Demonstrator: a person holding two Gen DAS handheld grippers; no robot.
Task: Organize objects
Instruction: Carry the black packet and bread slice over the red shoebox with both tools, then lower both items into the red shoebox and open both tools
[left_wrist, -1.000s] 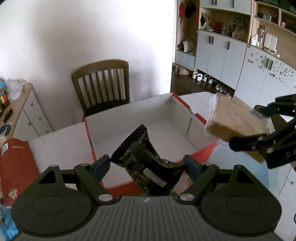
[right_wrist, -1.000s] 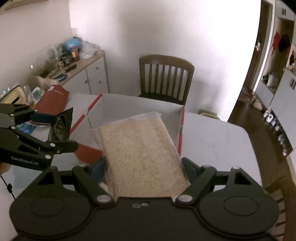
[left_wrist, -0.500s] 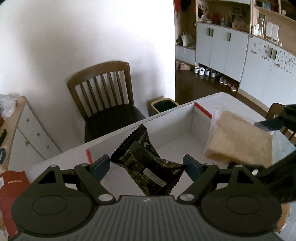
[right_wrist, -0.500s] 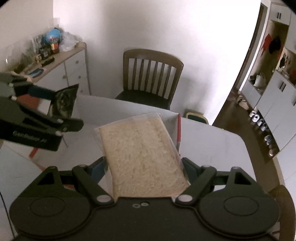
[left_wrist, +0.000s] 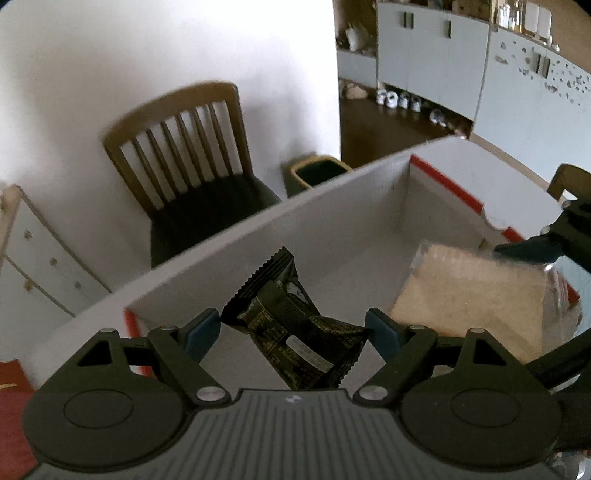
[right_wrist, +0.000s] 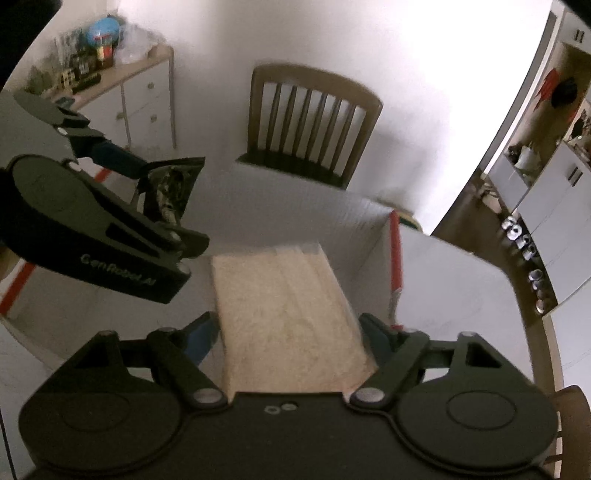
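My left gripper (left_wrist: 293, 328) is shut on a black snack packet (left_wrist: 295, 332) and holds it over the open white cardboard box (left_wrist: 258, 236) with red edges. My right gripper (right_wrist: 288, 328) is shut on a clear bag of beige grain (right_wrist: 284, 317), also over the box (right_wrist: 332, 218). The grain bag shows at the right in the left wrist view (left_wrist: 472, 295). The left gripper with the black packet (right_wrist: 170, 188) shows at the left in the right wrist view.
A wooden chair (left_wrist: 192, 147) stands behind the box against the white wall. A small bin (left_wrist: 317, 173) sits beside it. A white sideboard (right_wrist: 140, 99) with clutter on top is at the left. A red packet (left_wrist: 11, 406) lies on the table at the left.
Both grippers have moved forward and down with their loads, from in front of the box to over its inside. The box now fills more of both views.
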